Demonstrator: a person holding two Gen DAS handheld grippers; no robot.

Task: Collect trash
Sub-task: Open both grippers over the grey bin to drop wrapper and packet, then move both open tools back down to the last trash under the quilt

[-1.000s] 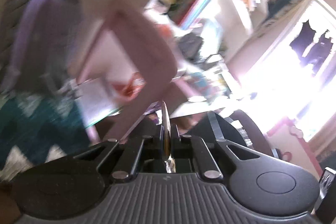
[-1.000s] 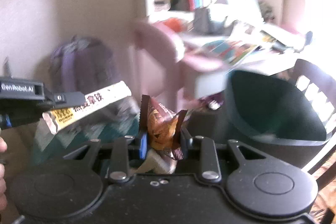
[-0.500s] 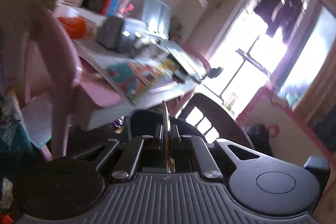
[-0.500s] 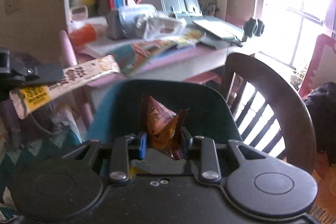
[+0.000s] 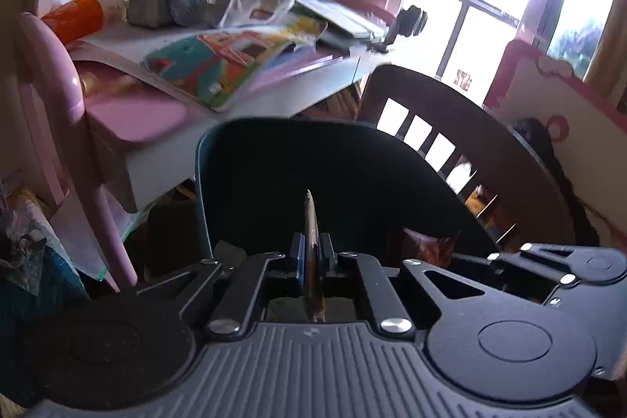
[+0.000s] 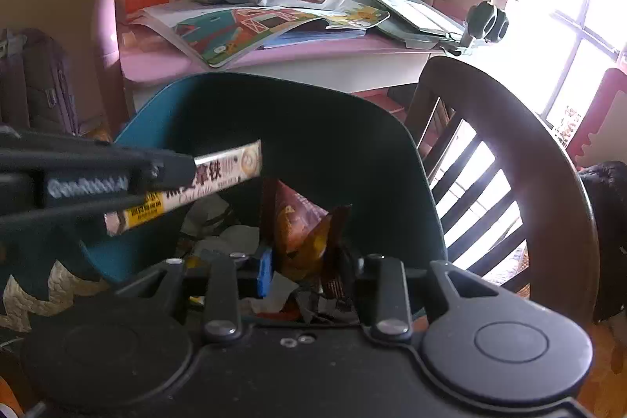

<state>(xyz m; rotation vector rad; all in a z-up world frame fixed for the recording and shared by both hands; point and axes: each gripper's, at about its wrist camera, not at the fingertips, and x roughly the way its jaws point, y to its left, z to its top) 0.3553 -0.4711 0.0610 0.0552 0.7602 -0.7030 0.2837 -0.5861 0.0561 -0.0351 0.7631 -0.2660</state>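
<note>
A dark teal trash bin [image 6: 298, 112] stands open in front of both grippers, with crumpled paper trash [image 6: 219, 222] at its bottom. My left gripper [image 5: 311, 253] is shut on a flat beige snack-bar wrapper [image 5: 310, 222], seen edge-on; in the right wrist view the wrapper [image 6: 219, 171] sticks out over the bin's mouth. My right gripper [image 6: 305, 269] is shut on a crumpled brown-orange snack wrapper [image 6: 301, 226], held over the bin; it also shows in the left wrist view [image 5: 427, 247].
A pink desk [image 6: 164, 61] behind the bin holds picture books, pencil cases and a tablet stand. A dark wooden chair [image 6: 509, 128] stands right of the bin. A purple backpack [image 6: 43, 85] sits at the left. A bright window is at the right.
Both grippers have swung right from the backpack and pink chair toward the bin and closed in; both wrappers now hang over its opening. Grips unchanged.
</note>
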